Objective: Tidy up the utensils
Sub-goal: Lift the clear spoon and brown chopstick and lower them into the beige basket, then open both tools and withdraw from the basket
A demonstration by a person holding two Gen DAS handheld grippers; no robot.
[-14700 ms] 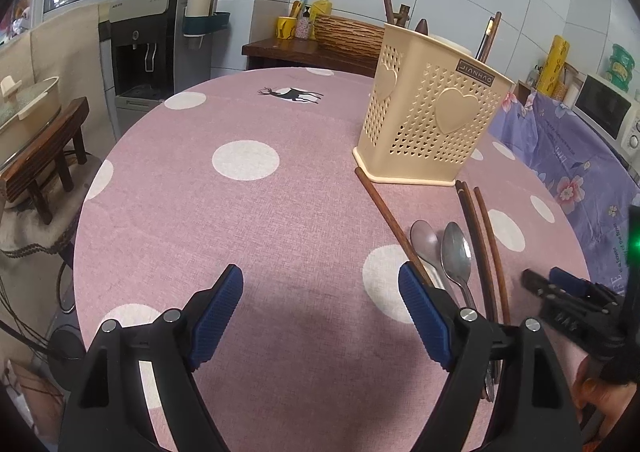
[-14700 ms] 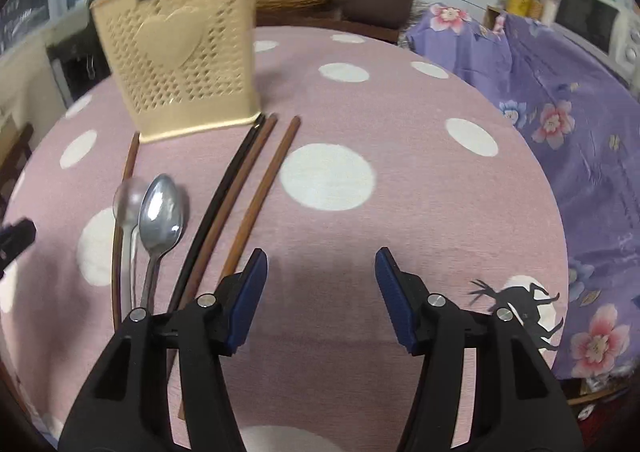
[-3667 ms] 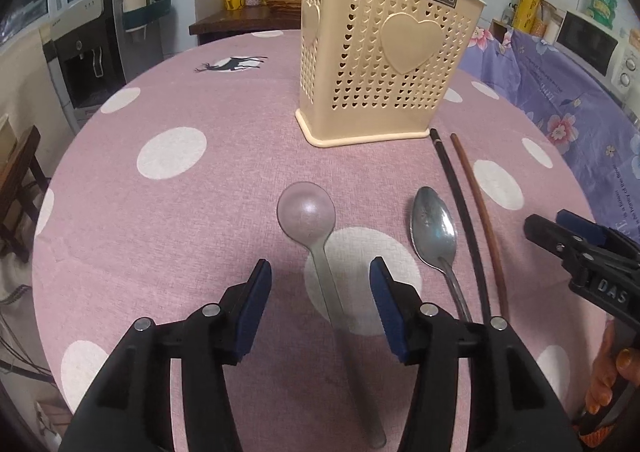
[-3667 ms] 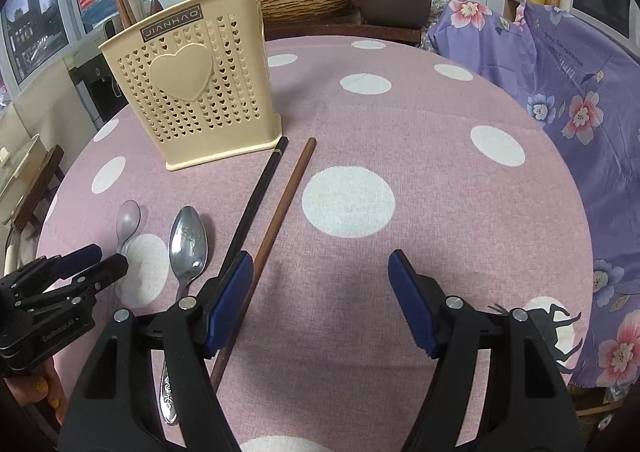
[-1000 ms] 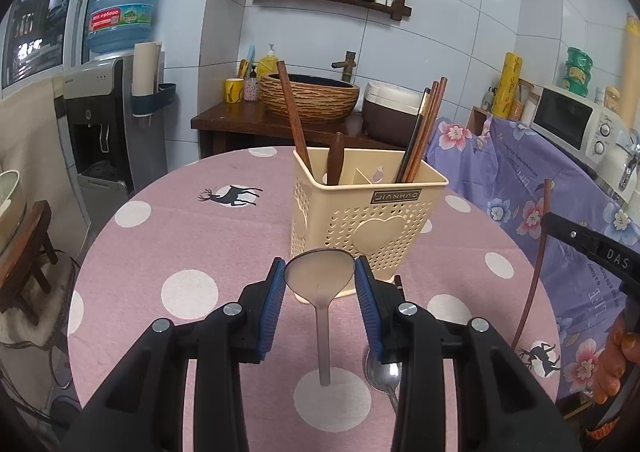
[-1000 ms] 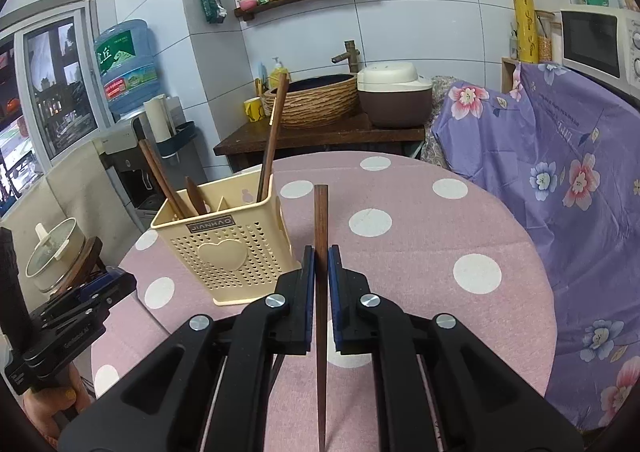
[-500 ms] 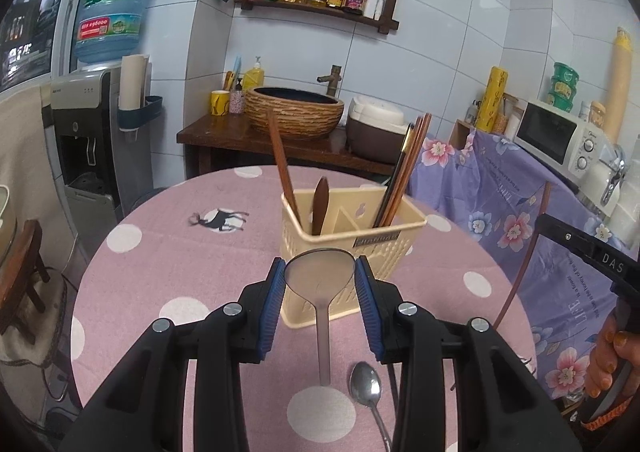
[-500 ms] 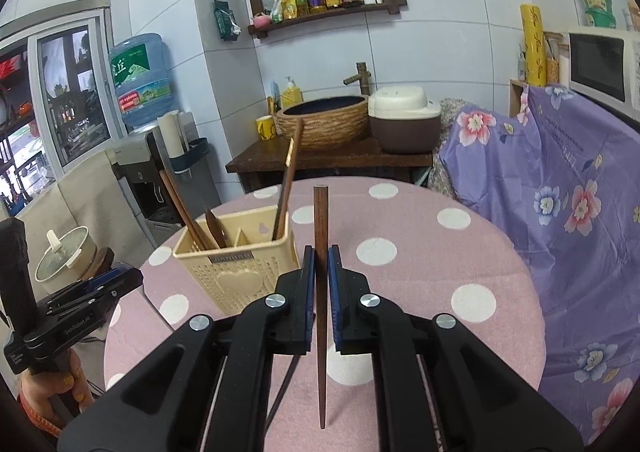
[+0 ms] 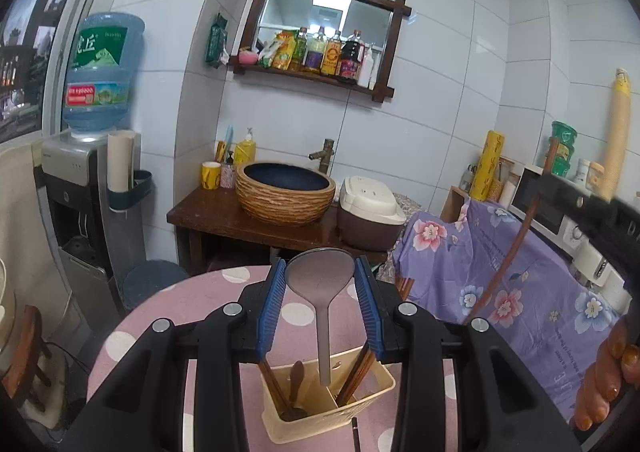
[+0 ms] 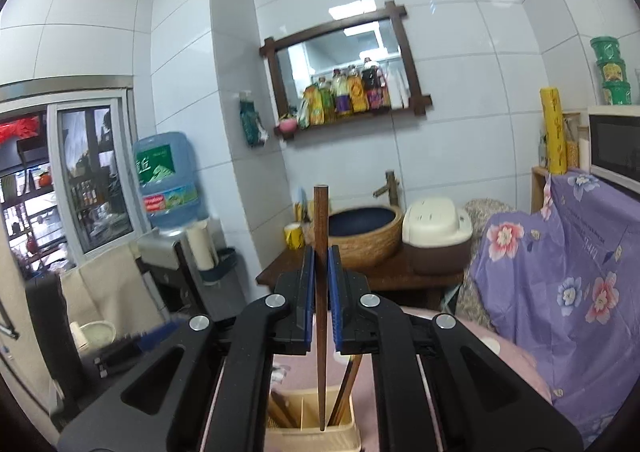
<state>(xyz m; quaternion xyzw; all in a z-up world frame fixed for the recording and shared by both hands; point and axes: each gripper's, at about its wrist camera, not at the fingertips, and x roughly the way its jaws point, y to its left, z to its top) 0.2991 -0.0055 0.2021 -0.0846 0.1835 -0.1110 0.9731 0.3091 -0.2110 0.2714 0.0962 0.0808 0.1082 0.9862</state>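
Left tongs (image 9: 320, 288): clenched on the bowl of a translucent spoon (image 9: 322, 292), handle hanging down.
Right tongs (image 10: 320, 292): clamped on an upright brown chopstick (image 10: 321, 284).
Holder (image 9: 352, 408): cream caddy below both tongs, spoon handle and chopstick tip over its compartments, which hold wooden utensils.
Table (image 9: 200, 300): pink polka-dot cloth beneath the holder.
Black chopstick (image 9: 355, 434): on the cloth beside the holder.

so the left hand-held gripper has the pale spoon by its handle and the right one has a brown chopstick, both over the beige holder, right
Nearly. The left hand-held gripper grips the pale spoon by its bowl, its handle hanging toward the beige holder, as the left wrist view shows. The rest holds.
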